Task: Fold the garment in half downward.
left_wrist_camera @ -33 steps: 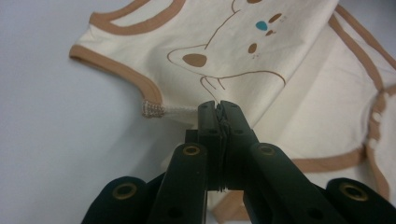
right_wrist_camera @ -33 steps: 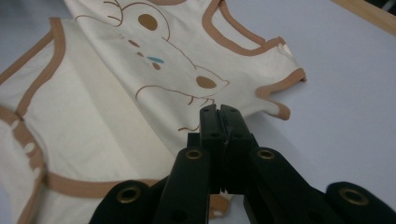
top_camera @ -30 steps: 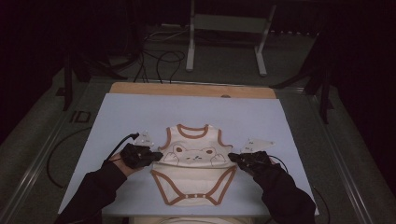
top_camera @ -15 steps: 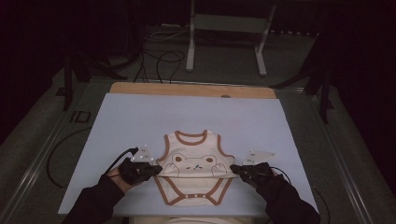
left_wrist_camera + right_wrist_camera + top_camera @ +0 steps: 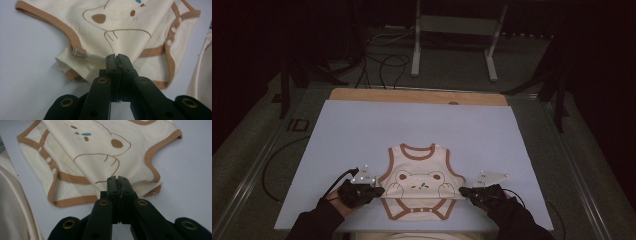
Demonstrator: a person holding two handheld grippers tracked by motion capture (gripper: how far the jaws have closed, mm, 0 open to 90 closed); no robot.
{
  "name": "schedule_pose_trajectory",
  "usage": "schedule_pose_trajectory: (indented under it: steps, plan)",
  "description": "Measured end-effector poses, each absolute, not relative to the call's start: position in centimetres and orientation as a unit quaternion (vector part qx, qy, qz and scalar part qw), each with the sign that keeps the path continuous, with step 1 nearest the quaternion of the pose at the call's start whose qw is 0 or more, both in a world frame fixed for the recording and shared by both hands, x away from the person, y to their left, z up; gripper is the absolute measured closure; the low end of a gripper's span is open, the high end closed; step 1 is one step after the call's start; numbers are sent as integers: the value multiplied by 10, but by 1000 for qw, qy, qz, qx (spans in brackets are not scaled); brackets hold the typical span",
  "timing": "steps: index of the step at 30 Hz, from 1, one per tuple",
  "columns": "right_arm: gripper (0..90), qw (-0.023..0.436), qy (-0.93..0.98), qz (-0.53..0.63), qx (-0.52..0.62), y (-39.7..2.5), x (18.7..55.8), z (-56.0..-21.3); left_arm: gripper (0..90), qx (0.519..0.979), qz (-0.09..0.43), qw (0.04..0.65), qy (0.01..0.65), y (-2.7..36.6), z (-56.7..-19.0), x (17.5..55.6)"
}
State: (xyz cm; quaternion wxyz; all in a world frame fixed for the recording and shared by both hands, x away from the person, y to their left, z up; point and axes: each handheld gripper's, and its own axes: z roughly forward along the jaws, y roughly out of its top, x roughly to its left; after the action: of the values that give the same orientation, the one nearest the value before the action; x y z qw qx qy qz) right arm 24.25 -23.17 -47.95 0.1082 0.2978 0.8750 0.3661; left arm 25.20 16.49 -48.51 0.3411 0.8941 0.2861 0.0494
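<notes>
Here the baby bodysuit (image 5: 421, 186) lies flat on the pale blue table (image 5: 362, 135), near the person's edge, neck opening away from them and the snap flap toward them. It is cream with brown binding and a printed bear face on the chest. A fold runs straight across it from side to side, and the lower part with the snaps lies below that line, so the work in hand looks like folding the garment crosswise.

The left gripper (image 5: 374, 190) pinches the cloth at the left end of that fold; in the left gripper view its fingers (image 5: 124, 65) are pressed together with a thin edge of fabric caught between them. The right gripper (image 5: 464, 191) does the same at the right end, fingers (image 5: 123, 185) clamped tight on a doubled layer. Holding both ends at once probably keeps the crease level and lets the cloth be carried evenly.

How many layers each pinch takes is hard to make out, since the fingers cover the spot. A small woven tag (image 5: 79, 52) sticks out at the side seam; its print is unreadable. Pale cloth at the near table edge is cut off by the frame, and the room beyond the table is too dark to read
</notes>
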Motion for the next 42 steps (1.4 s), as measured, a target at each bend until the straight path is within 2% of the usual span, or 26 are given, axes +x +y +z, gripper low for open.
schedule_pose_trajectory:
  steps: [14, 38, 40, 42]
  plan:
    - [898, 85, 880, 353, 307, -235, 234, -498, 886, 900, 31, 329, 285, 163, -503, 240]
    - [884, 85, 889, 339, 297, -236, 236, -512, 876, 903, 30, 333, 270, 164, -510, 240]
    - [871, 84, 888, 340, 300, -236, 236, -512, 875, 903, 30, 333, 270, 164, -510, 240]
    - [782, 75, 886, 341, 303, -237, 236, -511, 842, 904, 27, 334, 264, 164, -509, 239]
